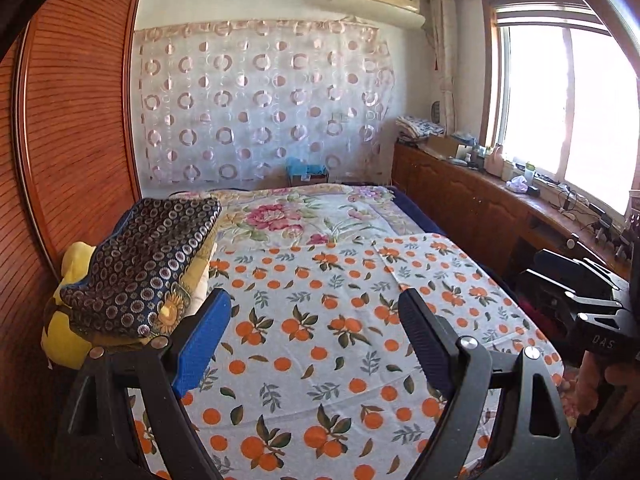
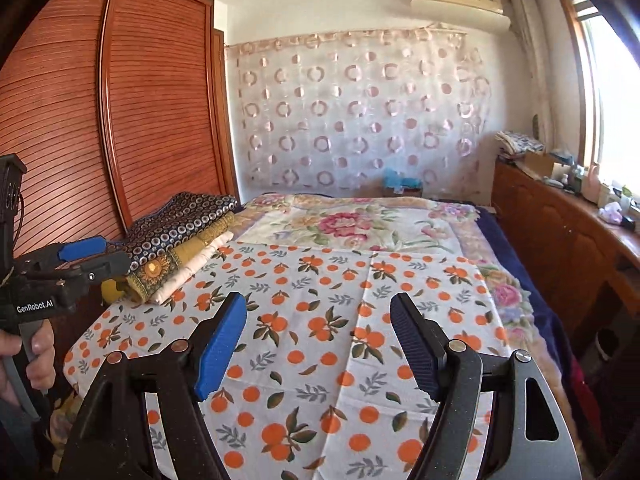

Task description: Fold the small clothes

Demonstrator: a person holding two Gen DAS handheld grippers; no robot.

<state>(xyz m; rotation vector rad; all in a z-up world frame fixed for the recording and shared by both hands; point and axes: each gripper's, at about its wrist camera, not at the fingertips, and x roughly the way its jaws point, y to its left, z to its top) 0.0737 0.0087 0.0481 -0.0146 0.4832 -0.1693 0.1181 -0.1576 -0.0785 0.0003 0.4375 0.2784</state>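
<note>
A white cloth printed with oranges and leaves (image 1: 320,272) (image 2: 320,268) lies spread flat over the near half of the bed, with a crease running across it. My left gripper (image 1: 316,312) hovers over its near part, open, with nothing between the fingers. My right gripper (image 2: 318,308) hovers over the same cloth, also open and empty. Each shows in the other's view: the right gripper (image 1: 538,270) off the bed's right edge, the left gripper (image 2: 116,254) at the bed's left side, each held by a hand.
A folded stack of textiles (image 1: 148,264) (image 2: 188,224), dark blue on top, sits at the bed's left edge beside a wooden wardrobe (image 1: 80,120). A floral blanket (image 1: 288,216) covers the far half. A cluttered wooden cabinet (image 1: 460,200) runs under the window on the right.
</note>
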